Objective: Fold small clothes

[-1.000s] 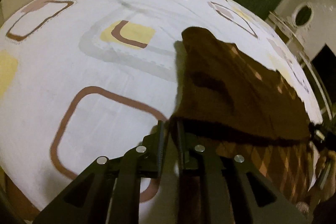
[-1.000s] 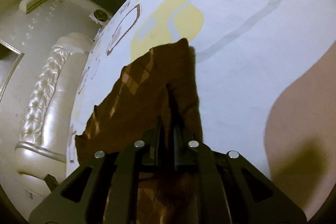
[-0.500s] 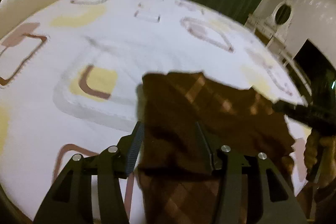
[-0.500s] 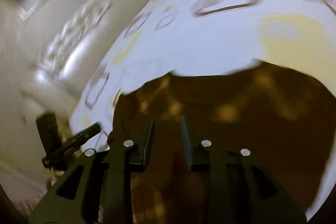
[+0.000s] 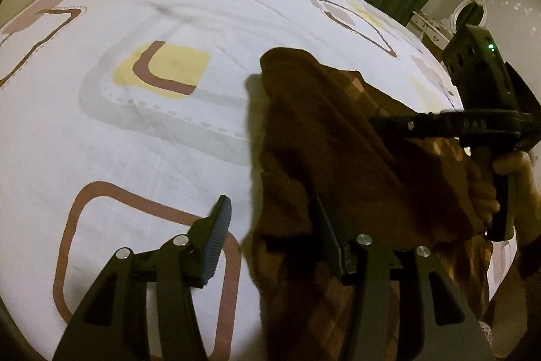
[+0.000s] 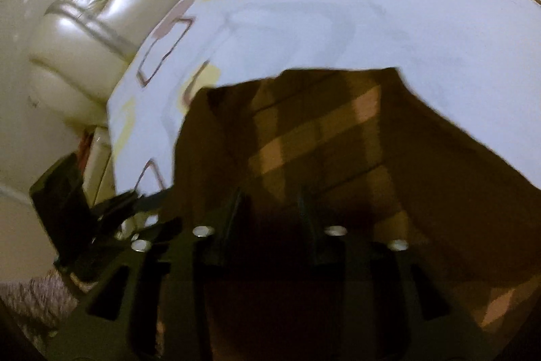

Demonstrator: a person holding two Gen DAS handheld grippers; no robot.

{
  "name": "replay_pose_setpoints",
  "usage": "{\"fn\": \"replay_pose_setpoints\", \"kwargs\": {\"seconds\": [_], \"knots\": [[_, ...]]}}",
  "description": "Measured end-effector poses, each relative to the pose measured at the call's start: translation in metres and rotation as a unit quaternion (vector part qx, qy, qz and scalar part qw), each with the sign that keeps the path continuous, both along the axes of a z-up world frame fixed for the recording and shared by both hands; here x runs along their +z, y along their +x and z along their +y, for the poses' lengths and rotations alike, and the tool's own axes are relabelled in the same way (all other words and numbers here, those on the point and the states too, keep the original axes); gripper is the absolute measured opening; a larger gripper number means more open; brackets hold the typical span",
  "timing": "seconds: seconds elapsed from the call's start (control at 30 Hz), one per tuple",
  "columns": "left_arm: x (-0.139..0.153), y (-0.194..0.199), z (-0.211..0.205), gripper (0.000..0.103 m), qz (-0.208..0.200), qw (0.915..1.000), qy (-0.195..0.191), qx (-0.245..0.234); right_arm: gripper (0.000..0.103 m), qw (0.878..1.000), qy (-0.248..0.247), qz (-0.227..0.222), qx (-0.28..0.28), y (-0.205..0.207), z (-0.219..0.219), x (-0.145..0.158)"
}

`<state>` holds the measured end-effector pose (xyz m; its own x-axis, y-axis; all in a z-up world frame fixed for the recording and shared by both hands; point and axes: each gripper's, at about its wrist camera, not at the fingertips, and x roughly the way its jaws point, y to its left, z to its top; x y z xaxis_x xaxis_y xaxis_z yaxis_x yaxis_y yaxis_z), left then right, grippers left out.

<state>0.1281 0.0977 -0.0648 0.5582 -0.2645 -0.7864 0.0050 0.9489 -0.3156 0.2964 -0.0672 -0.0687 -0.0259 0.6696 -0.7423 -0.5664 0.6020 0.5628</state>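
A brown checked cloth (image 5: 338,151) lies folded on the bed sheet (image 5: 135,137), which is white with brown and yellow squares. In the left wrist view the cloth fills the area from 12 to 5 o'clock of the centre. The left gripper (image 5: 270,232) has its fingers spread wide; one finger (image 5: 216,235) is over the bare sheet and the other is over the cloth edge, holding nothing. The right gripper (image 6: 270,212) is also spread apart above the cloth (image 6: 338,141), with no fabric between its fingers. A cream padded headboard (image 6: 88,22) stands at 10 o'clock in the right wrist view.
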Motion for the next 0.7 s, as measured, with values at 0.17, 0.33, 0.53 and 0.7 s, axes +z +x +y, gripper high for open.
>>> {"fn": "replay_pose_setpoints", "kwargs": {"seconds": [0.17,0.33,0.53,0.7], "knots": [[0.000,-0.002,-0.002,0.052,-0.006,1.0000,0.003,0.006,0.002,0.998,-0.025,-0.056,-0.009,-0.008,-0.002,0.008],[-0.001,-0.003,-0.001,0.053,-0.007,1.0000,-0.001,0.007,0.002,0.995,-0.029,-0.055,-0.072,0.001,-0.024,-0.005],[-0.001,-0.007,0.000,0.053,-0.008,0.9999,0.002,0.006,0.016,0.990,0.037,-0.046,-0.127,-0.006,-0.068,0.017],[-0.001,-0.008,0.003,0.053,-0.006,1.0000,-0.004,0.006,0.033,0.968,0.070,-0.075,-0.230,-0.041,-0.163,0.044]]}}
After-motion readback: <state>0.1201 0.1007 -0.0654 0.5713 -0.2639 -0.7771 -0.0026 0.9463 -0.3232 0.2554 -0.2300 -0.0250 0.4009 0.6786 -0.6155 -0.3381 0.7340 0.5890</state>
